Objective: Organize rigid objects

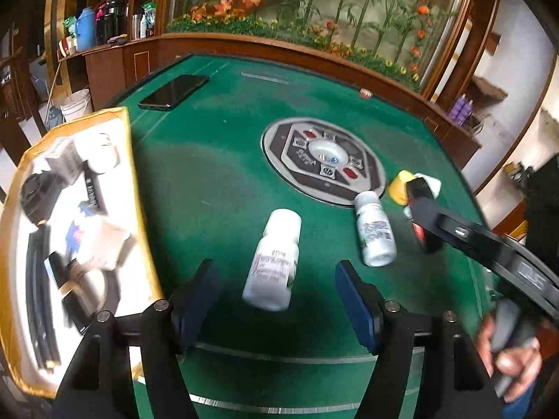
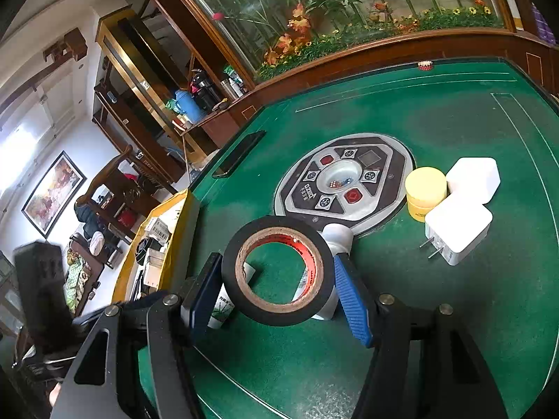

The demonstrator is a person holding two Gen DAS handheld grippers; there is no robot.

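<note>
Left gripper (image 1: 276,296) jaws spread, nothing pinched; a white pill bottle (image 1: 273,262) lies on its side on the green table (image 1: 216,181) between the pads, no visible contact. Right gripper (image 2: 279,279) pinching a black tape roll (image 2: 278,270) across its outer rim, roll standing on edge with the cardboard core open toward the camera. A second pill bottle (image 1: 374,230) lies at 1 o'clock from the first, just below the round centre console (image 1: 325,164). Yellow jar (image 2: 425,192) and two white plug adapters (image 2: 457,228) sit together at the console's 3 o'clock in the right wrist view. Yellow-lined box (image 1: 134,188) at 9 o'clock, already crowded with items. Handling guess: bottles are light, stiff, smooth plastic, will roll on felt; grab across the body mid-label, not the cap. Tape is light and rigid enough, rim grip looks fine. Adapters are slick, flat-sided, prongs stick out; take the flat faces. Room: open felt between bottles and box, box wall is the edge to clear. Phone (image 1: 173,92) at 11 o'clock near the table's far-left edge; keep off it.
</note>
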